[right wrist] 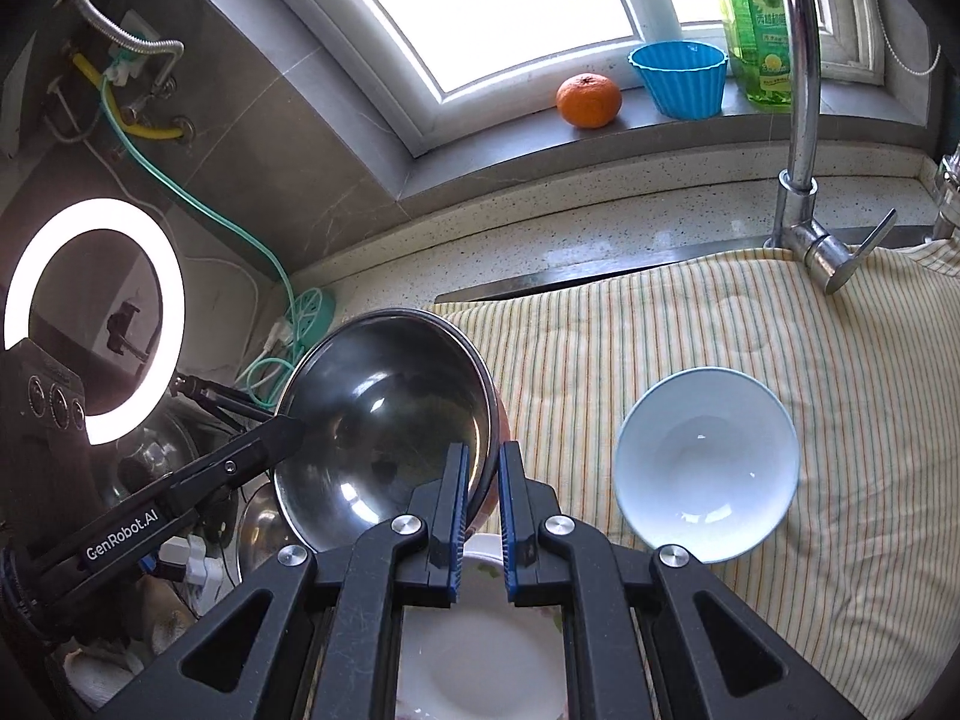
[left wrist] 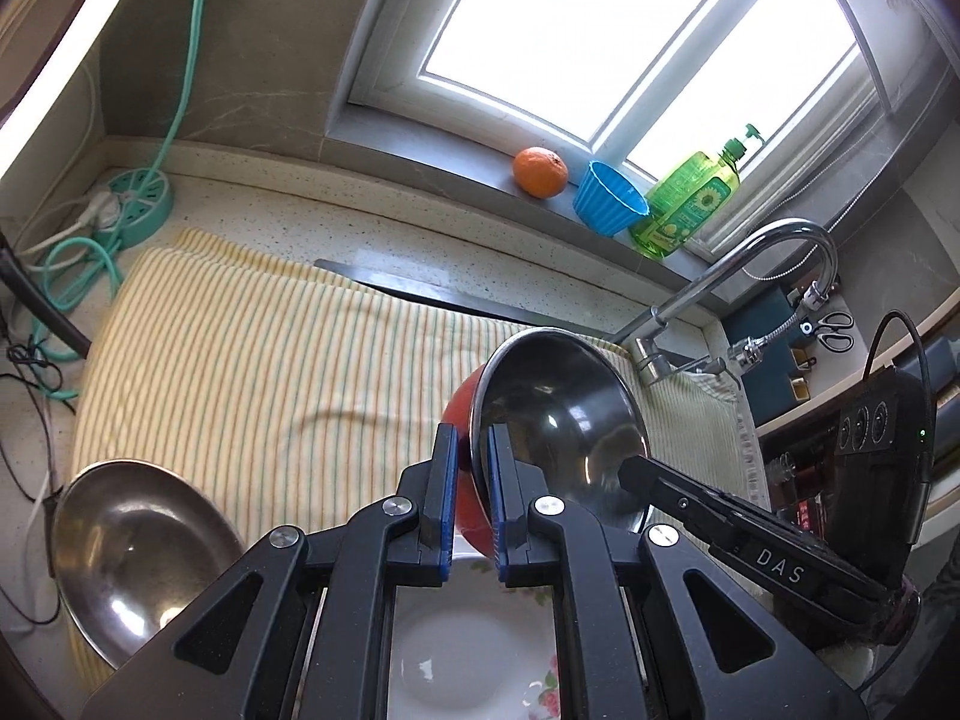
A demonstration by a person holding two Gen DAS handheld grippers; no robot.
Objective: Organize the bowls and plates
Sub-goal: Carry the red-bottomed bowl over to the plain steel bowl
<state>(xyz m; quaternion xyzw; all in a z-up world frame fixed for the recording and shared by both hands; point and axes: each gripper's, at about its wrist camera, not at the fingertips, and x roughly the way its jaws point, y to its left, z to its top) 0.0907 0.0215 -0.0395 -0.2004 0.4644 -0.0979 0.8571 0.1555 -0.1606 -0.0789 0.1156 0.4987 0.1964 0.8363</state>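
Steel meets steel here: both grippers pinch the rim of one red-backed, polished stainless-steel bowl (left wrist: 558,414), held tilted in the air above the striped yellow cloth (left wrist: 270,360). My left gripper (left wrist: 474,492) clamps the rim at about 7 o'clock of the bowl as its own camera sees it; my right gripper (right wrist: 483,498) nips the opposite edge (its jaws nearly pressed together on the thin lip). To do this well, I judge both hands must travel level and together, or the slick rim may slip. Below lies a white floral plate (left wrist: 474,648). At 8 o'clock in the left view sits a shallow steel dish (left wrist: 138,546); at 3 o'clock in the right view, a pale blue ceramic bowl (right wrist: 705,462). The chrome tap (right wrist: 801,120) stands well clear.
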